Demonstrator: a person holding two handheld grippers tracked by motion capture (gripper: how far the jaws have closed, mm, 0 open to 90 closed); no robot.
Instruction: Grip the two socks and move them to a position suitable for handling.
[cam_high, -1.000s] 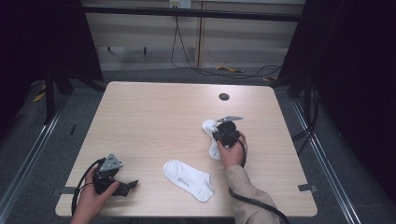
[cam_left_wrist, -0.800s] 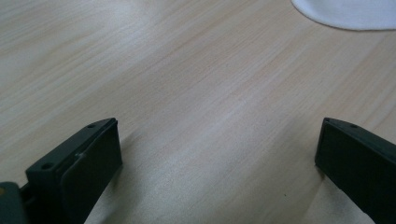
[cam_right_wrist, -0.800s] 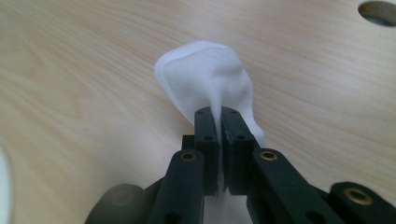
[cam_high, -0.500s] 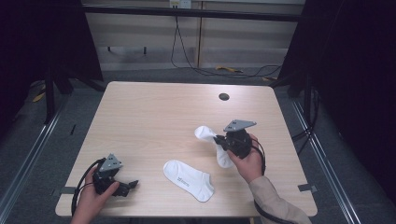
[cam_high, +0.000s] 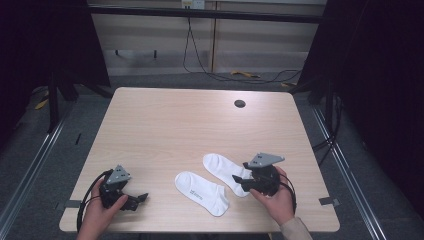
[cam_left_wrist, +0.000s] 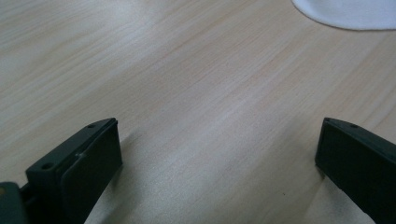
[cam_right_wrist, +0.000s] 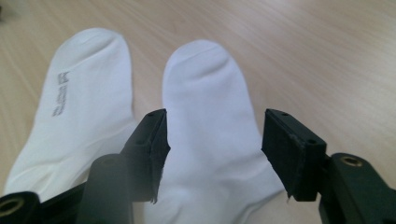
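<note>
Two white ankle socks lie flat side by side on a light wooden table (cam_high: 165, 120), near its front edge. The plain sock (cam_high: 226, 171) lies just right of the printed sock (cam_high: 201, 193); the two run parallel, close together but apart along most of their length, each long axis slanting from far-left to near-right in the high view.

The right gripper (cam_high: 239, 180) sits at the near-right end of the plain sock. Its jaws have just been opening and now stand released, straddling the sock without pressing it. The sock's length runs straight ahead from this gripper, toe end farthest.

The left gripper (cam_high: 141, 198) rests well to the left of the printed sock, jaws spread wide over bare wood, holding nothing. The right hand is therefore the nearer to both socks.

The right gripper view shows grey lettering along the printed sock (cam_right_wrist: 70, 112) and the plain sock (cam_right_wrist: 210, 135) between its pads. The left gripper view catches a white sock edge (cam_left_wrist: 345, 11) at its top corner.
</note>
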